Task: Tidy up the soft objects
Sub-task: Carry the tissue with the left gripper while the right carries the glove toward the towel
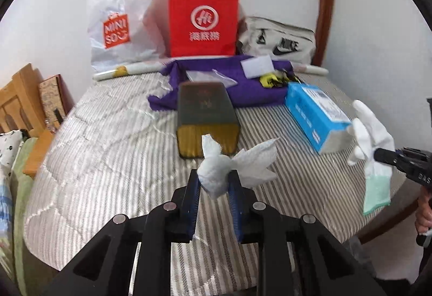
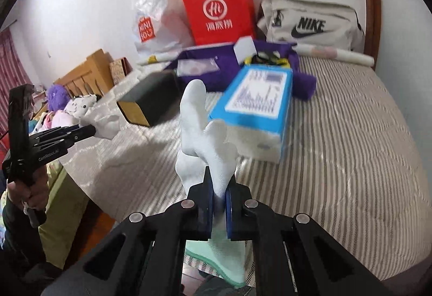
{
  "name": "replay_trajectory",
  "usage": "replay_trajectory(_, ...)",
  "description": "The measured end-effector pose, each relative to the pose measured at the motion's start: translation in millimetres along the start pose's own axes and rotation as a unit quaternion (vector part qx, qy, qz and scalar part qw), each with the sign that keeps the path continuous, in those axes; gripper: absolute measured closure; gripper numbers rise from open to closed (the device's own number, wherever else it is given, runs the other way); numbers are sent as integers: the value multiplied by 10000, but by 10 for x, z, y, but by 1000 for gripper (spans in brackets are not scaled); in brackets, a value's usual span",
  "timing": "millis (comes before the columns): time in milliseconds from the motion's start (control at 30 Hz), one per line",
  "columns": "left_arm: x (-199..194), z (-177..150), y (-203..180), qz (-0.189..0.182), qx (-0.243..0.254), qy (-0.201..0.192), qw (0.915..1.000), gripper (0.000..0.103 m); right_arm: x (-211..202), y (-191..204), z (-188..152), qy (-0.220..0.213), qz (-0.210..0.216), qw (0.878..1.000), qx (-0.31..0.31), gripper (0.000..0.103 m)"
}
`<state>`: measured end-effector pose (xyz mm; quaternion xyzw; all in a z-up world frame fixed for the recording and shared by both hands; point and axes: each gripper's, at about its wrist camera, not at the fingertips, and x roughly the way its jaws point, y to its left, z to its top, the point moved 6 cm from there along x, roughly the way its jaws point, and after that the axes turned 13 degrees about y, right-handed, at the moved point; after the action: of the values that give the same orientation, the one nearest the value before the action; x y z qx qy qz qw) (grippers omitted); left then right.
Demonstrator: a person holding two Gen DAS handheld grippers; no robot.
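My left gripper (image 1: 214,177) is shut on a crumpled white paper towel (image 1: 237,165) and holds it above the striped bed (image 1: 108,161). It also shows at the left of the right wrist view (image 2: 91,130), with the towel (image 2: 104,124) in it. My right gripper (image 2: 219,185) is shut on a white glove with a green cuff (image 2: 199,131), held above the bed's near edge. The glove (image 1: 371,139) hangs from the right gripper (image 1: 378,155) at the right of the left wrist view.
On the bed lie a dark box with a gold end (image 1: 206,117), a blue tissue pack (image 1: 317,115) and a purple cloth (image 1: 229,80) with small items on it. A Miniso bag (image 1: 121,23), a red paper bag (image 1: 203,20) and a Nike bag (image 1: 278,39) stand against the wall.
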<state>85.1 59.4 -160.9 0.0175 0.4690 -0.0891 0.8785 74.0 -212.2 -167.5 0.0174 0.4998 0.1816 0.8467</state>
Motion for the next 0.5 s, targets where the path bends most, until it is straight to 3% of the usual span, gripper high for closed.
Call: replay_trajectory(500,-262,515,21,46,-119,-188,9997,83,-224,-157,451,-308,22,9995,48,96)
